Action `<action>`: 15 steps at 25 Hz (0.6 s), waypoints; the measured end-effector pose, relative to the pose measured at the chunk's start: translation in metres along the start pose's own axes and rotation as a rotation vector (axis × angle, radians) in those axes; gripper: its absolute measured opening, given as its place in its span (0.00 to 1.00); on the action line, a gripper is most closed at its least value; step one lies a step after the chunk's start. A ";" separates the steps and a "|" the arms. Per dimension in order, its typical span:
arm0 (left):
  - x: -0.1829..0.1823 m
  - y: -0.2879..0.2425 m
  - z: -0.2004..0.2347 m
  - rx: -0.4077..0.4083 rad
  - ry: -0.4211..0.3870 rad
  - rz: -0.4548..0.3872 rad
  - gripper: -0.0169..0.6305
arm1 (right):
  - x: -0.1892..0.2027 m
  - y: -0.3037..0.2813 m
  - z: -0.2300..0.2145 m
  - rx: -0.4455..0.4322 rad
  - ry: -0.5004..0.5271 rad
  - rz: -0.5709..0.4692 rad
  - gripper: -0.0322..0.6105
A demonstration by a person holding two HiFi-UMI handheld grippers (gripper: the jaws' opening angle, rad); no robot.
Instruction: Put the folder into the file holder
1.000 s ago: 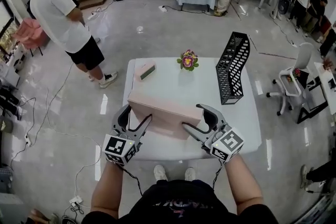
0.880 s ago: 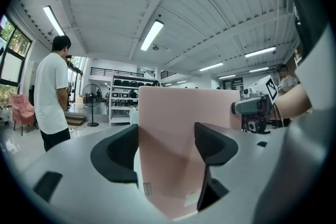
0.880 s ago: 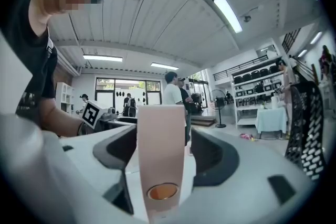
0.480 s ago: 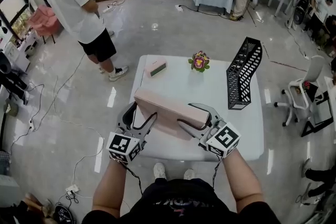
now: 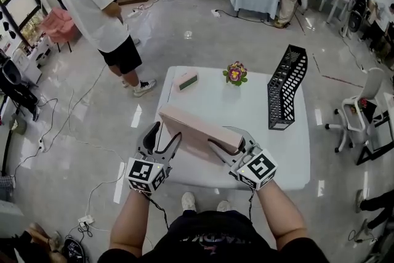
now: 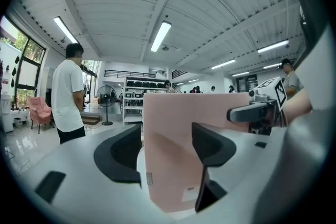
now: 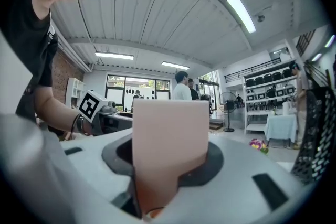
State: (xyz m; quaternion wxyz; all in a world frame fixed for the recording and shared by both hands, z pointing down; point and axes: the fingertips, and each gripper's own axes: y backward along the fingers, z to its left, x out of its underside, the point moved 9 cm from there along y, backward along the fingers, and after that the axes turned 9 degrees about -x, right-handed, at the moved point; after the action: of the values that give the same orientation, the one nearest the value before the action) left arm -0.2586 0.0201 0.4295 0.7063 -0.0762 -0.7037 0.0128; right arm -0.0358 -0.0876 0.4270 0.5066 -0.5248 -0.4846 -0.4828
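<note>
- The pink folder (image 5: 197,131) was at the near side of the white table (image 5: 265,157), between the two grippers
- It stood up on its long edge and leaned a bit, with its top edge running from the far left to the near right
- I could not tell if its low edge touched the table
- The left gripper (image 5: 166,131) was at the left end of the folder
- Its jaws had just been closing, with that end of the folder between them
- In the left gripper view both jaws sat right against the folder, so it looked gripped
- The right gripper (image 5: 224,137) was at the right end of the folder
- Its jaws had just been closing too, and by a lot
- In the right gripper view the folder filled the gap between the jaws, and they pressed on it from both sides
- Both grippers pointed about level, away from the person
- The black file holder (image 5: 286,89) stood at the far right of the table, well apart from the folder
- It was made of mesh, and nothing showed inside it
- A small pot of flowers (image 5: 235,72) stood at the far edge of the table, near the middle
- A small box (image 5: 187,80) lay at the far left corner
- A person in a white shirt (image 5: 92,6) stood on the floor, far off to the left
</note>
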 end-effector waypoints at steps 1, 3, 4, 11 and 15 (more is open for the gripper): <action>-0.001 0.002 -0.002 -0.001 -0.001 -0.002 0.49 | 0.000 0.003 0.000 0.021 -0.008 -0.004 0.31; -0.003 0.004 -0.009 0.005 -0.005 -0.003 0.47 | 0.001 0.012 0.000 0.067 -0.028 -0.011 0.31; -0.003 0.005 -0.013 0.011 -0.008 -0.004 0.45 | 0.002 0.017 -0.001 0.092 -0.039 -0.015 0.31; -0.010 -0.002 -0.055 0.072 -0.010 -0.010 0.19 | 0.003 0.066 -0.010 0.268 -0.105 -0.035 0.29; -0.013 -0.010 -0.091 0.108 -0.003 -0.008 0.03 | 0.001 0.102 -0.009 0.340 -0.123 -0.036 0.28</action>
State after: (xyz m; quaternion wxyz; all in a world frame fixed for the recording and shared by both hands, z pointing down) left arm -0.1691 0.0008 0.4181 0.7084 -0.0352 -0.7032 0.0482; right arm 0.0664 -0.0981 0.4218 0.5486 -0.4513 -0.5987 -0.3701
